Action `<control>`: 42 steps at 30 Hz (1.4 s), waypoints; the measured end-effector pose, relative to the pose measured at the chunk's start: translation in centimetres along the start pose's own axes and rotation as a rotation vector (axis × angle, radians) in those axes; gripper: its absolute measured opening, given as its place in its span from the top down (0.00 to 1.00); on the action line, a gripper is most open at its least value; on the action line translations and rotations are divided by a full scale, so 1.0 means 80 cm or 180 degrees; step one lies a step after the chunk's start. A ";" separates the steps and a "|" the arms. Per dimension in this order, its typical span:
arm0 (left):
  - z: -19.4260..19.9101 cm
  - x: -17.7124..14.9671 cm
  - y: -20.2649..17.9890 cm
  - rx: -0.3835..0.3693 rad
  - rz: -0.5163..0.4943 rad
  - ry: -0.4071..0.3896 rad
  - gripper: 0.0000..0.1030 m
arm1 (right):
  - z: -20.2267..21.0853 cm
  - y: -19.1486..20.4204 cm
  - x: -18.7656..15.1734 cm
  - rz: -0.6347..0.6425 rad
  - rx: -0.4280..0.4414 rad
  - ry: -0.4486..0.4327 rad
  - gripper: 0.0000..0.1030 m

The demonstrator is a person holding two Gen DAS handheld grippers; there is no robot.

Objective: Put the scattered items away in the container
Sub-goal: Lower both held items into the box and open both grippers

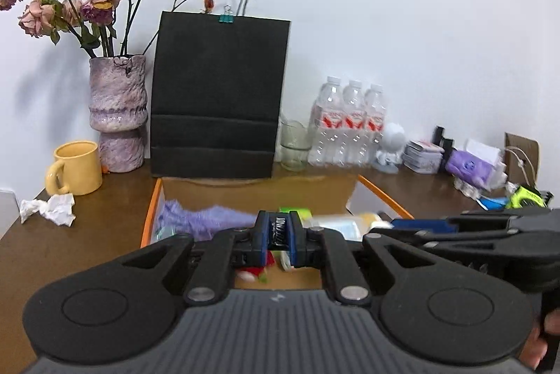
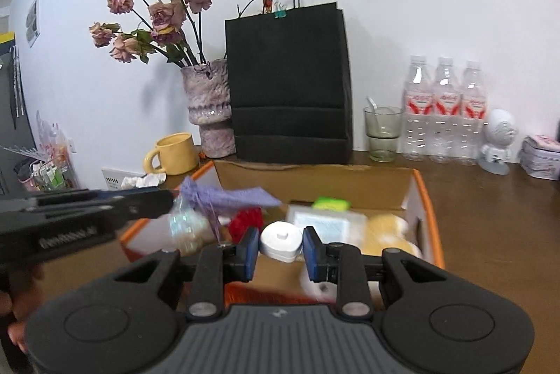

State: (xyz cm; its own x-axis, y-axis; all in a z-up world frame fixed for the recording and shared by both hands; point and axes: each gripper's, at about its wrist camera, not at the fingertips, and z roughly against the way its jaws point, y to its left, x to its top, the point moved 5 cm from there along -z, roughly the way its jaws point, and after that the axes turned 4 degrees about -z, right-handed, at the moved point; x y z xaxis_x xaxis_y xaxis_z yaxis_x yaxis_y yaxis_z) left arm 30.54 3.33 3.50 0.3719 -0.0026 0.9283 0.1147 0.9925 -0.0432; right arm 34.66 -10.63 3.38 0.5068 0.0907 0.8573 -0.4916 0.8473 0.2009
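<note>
An open cardboard box with orange edges (image 1: 252, 190) (image 2: 425, 195) stands on the brown table and holds several items: a purple cloth (image 1: 206, 220) (image 2: 231, 195), a red thing (image 2: 246, 220), a green packet (image 2: 330, 203), a plastic-wrapped pack (image 2: 329, 225). My left gripper (image 1: 279, 235) is shut on a small black item with white lettering (image 1: 279, 228), held over the box. My right gripper (image 2: 281, 249) stands over the box with a white round item (image 2: 281, 239) between its jaws, small gaps on both sides. The left gripper also shows in the right wrist view (image 2: 84, 209), at the left.
Behind the box stand a black paper bag (image 1: 218, 94), a vase of dried roses (image 1: 117, 115), a yellow mug (image 1: 75, 167), a glass (image 1: 294, 143), three water bottles (image 1: 350, 125) and a white figurine (image 1: 390, 143). Crumpled tissue (image 1: 49, 207) lies left. Clutter (image 1: 483, 167) lies right.
</note>
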 end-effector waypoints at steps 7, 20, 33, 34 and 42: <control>-0.058 -0.016 0.029 0.0070 0.0171 0.0207 0.89 | -0.064 0.006 -0.003 -0.0003 -0.0048 0.0230 0.75; -0.075 -0.037 0.034 0.0233 0.0157 0.0415 0.46 | -0.081 -0.007 -0.017 0.0052 -0.0287 0.0462 0.57; -0.055 -0.017 0.040 0.0344 0.0407 0.0268 0.00 | -0.055 -0.019 0.006 0.0106 -0.0403 0.0410 0.06; -0.055 -0.017 0.039 0.0354 0.0398 0.0268 0.00 | -0.055 -0.019 0.006 0.0106 -0.0400 0.0411 0.06; -0.054 -0.018 0.041 0.0375 0.0418 0.0276 0.00 | -0.052 -0.022 0.007 0.0094 -0.0436 0.0381 0.06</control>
State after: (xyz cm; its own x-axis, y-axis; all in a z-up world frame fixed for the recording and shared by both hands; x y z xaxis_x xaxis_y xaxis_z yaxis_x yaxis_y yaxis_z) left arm 34.39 6.06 0.40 0.4551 0.1224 0.8820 -0.0468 0.9924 -0.1136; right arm 38.77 -9.90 1.52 0.5781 0.1713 0.7978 -0.4105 0.9060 0.1030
